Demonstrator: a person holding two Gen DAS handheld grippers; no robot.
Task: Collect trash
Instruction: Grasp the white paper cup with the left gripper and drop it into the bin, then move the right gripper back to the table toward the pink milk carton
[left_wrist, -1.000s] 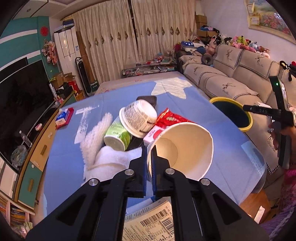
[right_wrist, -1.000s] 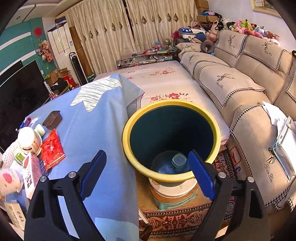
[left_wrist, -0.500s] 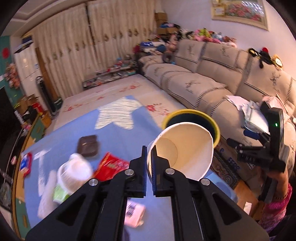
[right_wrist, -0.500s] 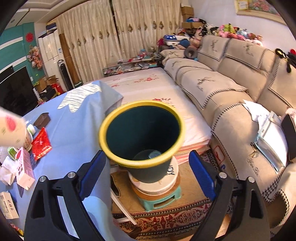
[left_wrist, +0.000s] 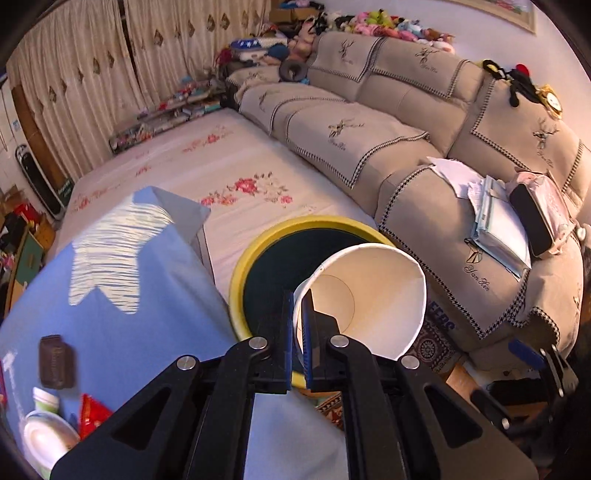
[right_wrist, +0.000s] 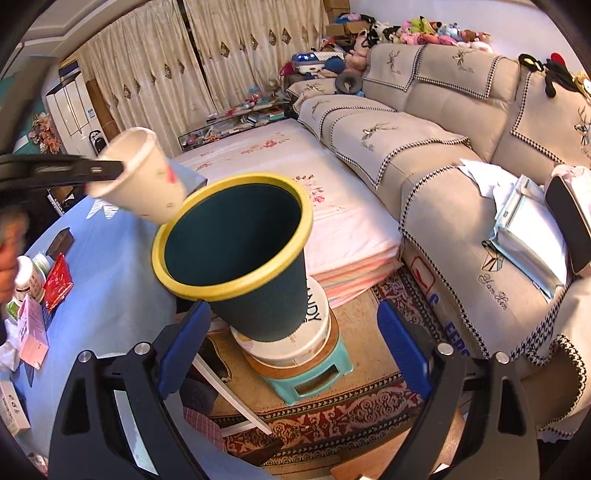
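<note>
My left gripper (left_wrist: 297, 325) is shut on the rim of a white paper cup (left_wrist: 373, 295) and holds it in the air just over the yellow rim of a dark green trash bin (left_wrist: 266, 258). In the right wrist view the cup (right_wrist: 144, 177) hangs at the bin's (right_wrist: 236, 236) far left edge, held by the left gripper's fingers (right_wrist: 92, 170). My right gripper (right_wrist: 293, 354) is open and empty, its blue pads either side of the bin's base. More trash lies on the blue tablecloth: a red wrapper (right_wrist: 57, 282), a white tub (left_wrist: 46, 441), a pink box (right_wrist: 31, 328).
The bin stands on a white bucket and a teal stool (right_wrist: 306, 373) on a patterned rug. A beige sofa (right_wrist: 461, 155) with papers and a pouch runs along the right. A flowered mat (left_wrist: 221, 177) lies behind the bin. A dark wallet (left_wrist: 55, 356) is on the tablecloth.
My left gripper has carried the cup from over the table's trash pile to the bin's rim. My right gripper has drawn back and lower, so the bin's outer wall and stool show.
</note>
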